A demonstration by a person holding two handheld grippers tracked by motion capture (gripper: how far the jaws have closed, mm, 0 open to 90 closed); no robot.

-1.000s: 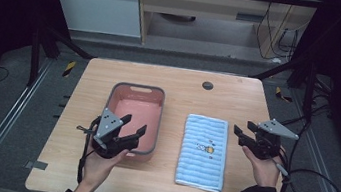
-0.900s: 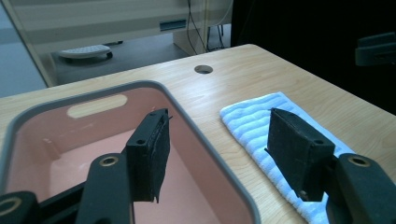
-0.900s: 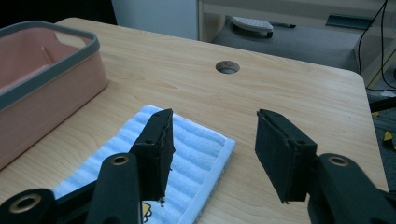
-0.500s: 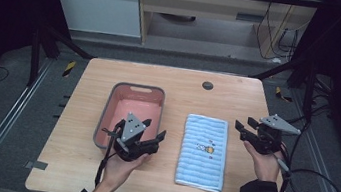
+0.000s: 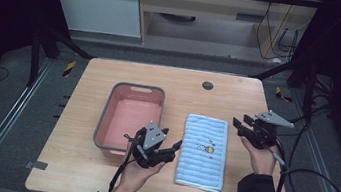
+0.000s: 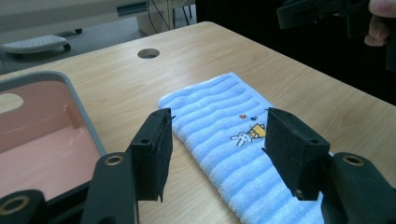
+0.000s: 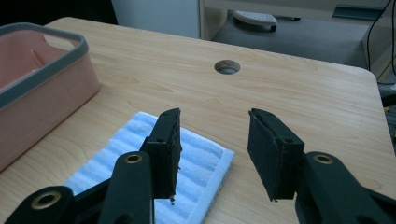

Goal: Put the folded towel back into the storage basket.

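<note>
Approach stage, nothing gripped yet. My left gripper [image 5: 175, 147] hangs over the near corner of the grey-rimmed pink plastic tub [image 5: 128, 120], aimed at the folded light-blue striped terry towel [image 5: 203, 151], which lies flat on the pale wooden table [image 5: 73, 163] just beside the tub. Its jaws stand wide apart and empty, framing the towel's left edge. My right gripper [image 5: 239, 126] hovers off the towel's far right corner, jaws likewise spread, holding nothing. Next move, I judge: lower both onto the towel's edges and pinch (likely to lift it toward the tub). No readable writing; just a small rabbit print [image 6: 243, 136].
</note>
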